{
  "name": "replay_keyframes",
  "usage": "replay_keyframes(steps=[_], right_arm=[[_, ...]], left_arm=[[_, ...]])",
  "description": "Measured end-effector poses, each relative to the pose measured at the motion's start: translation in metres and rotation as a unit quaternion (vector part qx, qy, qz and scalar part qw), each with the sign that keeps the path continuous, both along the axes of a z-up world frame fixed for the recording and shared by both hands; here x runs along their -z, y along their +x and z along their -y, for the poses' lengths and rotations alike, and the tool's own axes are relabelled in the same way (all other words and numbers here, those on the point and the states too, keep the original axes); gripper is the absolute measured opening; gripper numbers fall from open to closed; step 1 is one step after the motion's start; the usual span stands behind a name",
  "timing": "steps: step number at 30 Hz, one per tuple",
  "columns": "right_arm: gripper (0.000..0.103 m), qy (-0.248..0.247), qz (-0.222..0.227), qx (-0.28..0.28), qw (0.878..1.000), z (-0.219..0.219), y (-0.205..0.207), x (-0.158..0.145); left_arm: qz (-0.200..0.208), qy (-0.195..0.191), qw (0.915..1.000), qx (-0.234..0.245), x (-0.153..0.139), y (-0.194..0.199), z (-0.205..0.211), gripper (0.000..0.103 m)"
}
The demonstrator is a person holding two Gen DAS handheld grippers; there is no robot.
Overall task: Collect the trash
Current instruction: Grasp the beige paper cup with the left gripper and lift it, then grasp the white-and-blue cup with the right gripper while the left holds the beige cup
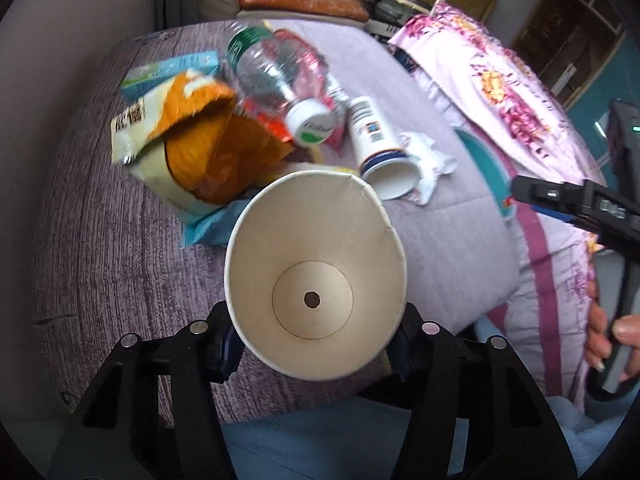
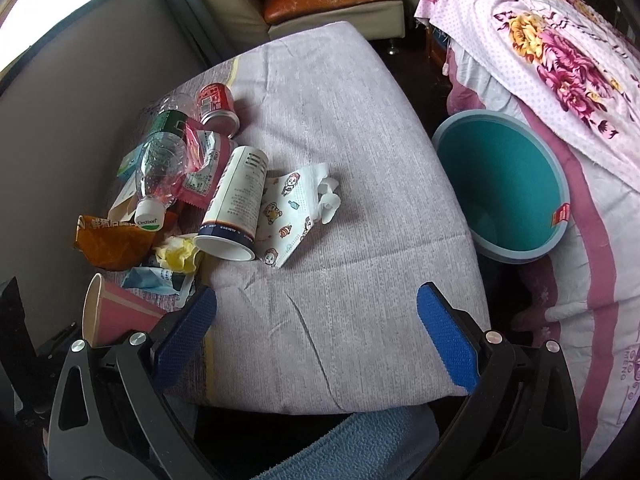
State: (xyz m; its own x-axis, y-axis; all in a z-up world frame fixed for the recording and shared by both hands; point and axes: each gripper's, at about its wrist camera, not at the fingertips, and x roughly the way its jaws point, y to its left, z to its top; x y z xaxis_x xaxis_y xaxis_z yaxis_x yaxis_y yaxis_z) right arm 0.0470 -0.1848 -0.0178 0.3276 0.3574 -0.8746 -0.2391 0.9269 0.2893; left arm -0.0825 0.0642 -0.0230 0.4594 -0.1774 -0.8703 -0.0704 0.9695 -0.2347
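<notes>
1. Lying at the far left of the mattress (image 2: 340,152), against the wall, the trash heap holds an orange bag (image 1: 200,152), a clear bottle (image 1: 276,76) with a white cap, a red can (image 2: 218,108) and a yellow wad (image 2: 178,254).
2. The left gripper (image 1: 316,348) grips a paper cup (image 1: 316,276) by its sides, near the base; the cup's mouth faces the camera, and a dark spot sits on its bottom. In the right wrist view the same cup (image 2: 116,312) shows pink outside, at the lower left, just beside the heap.
3. A white cup (image 2: 234,208) with blue bands lies on its side at the heap's right edge, mouth toward the cameras.
4. A printed mask (image 2: 286,216) lies partly under that cup, touching a crumpled white tissue (image 2: 328,196).
5. The right gripper (image 2: 316,336) hangs over bare mattress with its blue pads (image 2: 444,340) spread wide and nothing between them.
6. A teal bin (image 2: 500,188) stands right of the mattress, tilted, its mouth open and leaning against a floral quilt (image 2: 540,40).
7. A hand (image 1: 608,336) shows at the right edge of the left wrist view, on the right gripper's handle.
</notes>
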Motion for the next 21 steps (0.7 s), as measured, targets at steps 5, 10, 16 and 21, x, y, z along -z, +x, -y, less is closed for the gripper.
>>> replay_keyframes(steps=[5,10,16,21], right_arm=[[0.077,0.010,0.010,-0.007,1.000,-0.004,0.018,-0.010],[0.066,0.017,-0.010,-0.030,0.999,-0.026,0.048,-0.004],[0.066,0.033,-0.062,-0.066,0.995,-0.063,0.079,0.021],[0.066,0.035,-0.093,-0.088,0.991,-0.092,0.098,0.042]], left_arm=[[0.056,-0.016,0.9983,0.005,-0.048,0.001,-0.003,0.058],[0.109,-0.013,0.9939,-0.006,-0.085,0.036,-0.012,0.058],[0.107,-0.028,0.9936,-0.024,-0.083,0.089,-0.030,0.058],[0.092,-0.029,0.9946,-0.039,-0.070,0.111,-0.045,0.058]])
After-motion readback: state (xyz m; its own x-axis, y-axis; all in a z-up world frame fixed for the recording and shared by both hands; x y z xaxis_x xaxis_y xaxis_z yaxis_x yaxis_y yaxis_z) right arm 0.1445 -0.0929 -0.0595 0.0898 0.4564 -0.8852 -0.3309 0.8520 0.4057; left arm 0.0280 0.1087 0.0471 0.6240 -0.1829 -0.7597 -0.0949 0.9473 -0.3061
